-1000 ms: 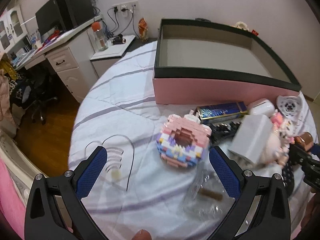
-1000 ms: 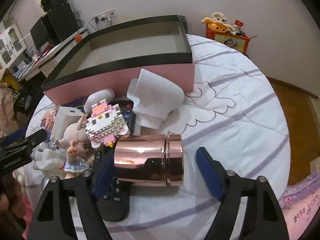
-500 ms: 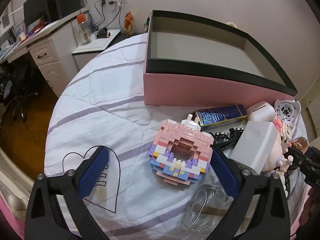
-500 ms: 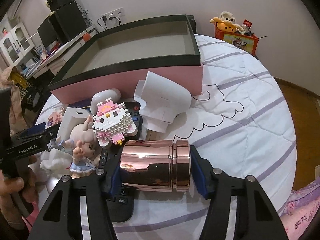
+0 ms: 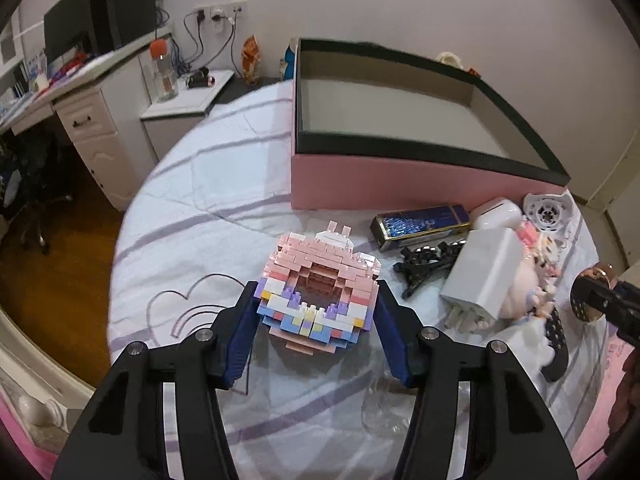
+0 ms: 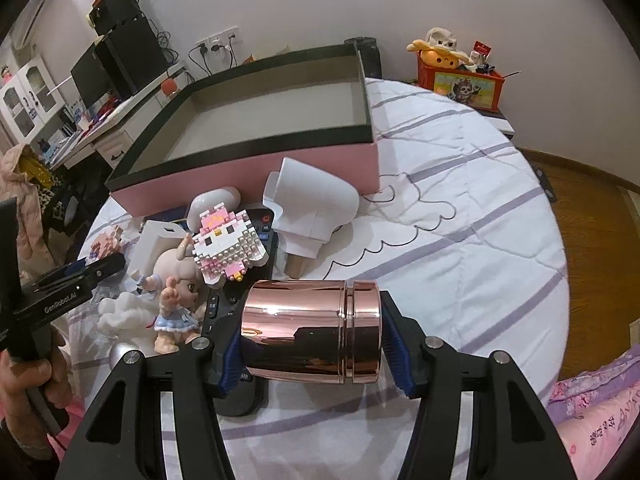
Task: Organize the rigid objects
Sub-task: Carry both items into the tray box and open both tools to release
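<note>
The left wrist view looks forward and down along its gripper [image 5: 316, 336] from the bed's near left side, close over the brick donut [image 5: 318, 292], with the pink box [image 5: 400, 184] beyond. The right wrist view looks the same way from further right, close over the rose-gold cylinder [image 6: 312, 330]. Both share the box [image 6: 248, 180], the white charger [image 5: 482, 280] [image 6: 154, 248], the doll and the striped bedcover [image 5: 208, 208], and each catches the other gripper at its edge.

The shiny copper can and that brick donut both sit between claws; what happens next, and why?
Probably lift both toward the pink box. The left claw is shut on the brick donut, the right claw on the copper can, and the box looks empty.
</note>
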The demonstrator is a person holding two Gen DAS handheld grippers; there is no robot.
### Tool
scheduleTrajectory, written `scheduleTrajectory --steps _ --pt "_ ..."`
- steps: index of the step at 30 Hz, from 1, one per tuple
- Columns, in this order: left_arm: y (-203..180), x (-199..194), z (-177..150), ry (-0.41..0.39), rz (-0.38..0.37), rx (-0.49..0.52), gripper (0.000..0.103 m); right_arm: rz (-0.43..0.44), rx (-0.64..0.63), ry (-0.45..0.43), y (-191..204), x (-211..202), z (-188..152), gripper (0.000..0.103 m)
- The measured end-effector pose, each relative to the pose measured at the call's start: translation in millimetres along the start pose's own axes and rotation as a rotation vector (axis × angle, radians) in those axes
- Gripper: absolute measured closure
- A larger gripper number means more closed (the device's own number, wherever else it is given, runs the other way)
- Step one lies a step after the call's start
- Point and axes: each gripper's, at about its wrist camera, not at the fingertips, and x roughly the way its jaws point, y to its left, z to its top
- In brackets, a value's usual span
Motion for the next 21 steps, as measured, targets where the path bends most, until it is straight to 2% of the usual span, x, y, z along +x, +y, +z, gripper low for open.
scheduleTrajectory --steps 5,11,17,21 --pt "-8.3 -32.9 13.5 -0.058 -0.004 0.027 0.047 0.011 -0.012 -0.031 3.8 -14.5 9.1 0.044" --pt "-17.2 -58.9 47.1 -0.117 -0.013 0.038 0.047 0.025 -0.071 -0.099 21.0 -30.3 42.6 0.044" --pt "-27.4 -57.8 98.9 -0.166 -0.01 0.041 0.047 0.04 -0.124 -0.153 34.2 -28.7 97.2 0.044" --pt "-33.7 -35.8 145.3 -0.16 -0.026 0.031 0.047 0.054 -0.134 -0.156 37.8 -7.0 145.1 0.044"
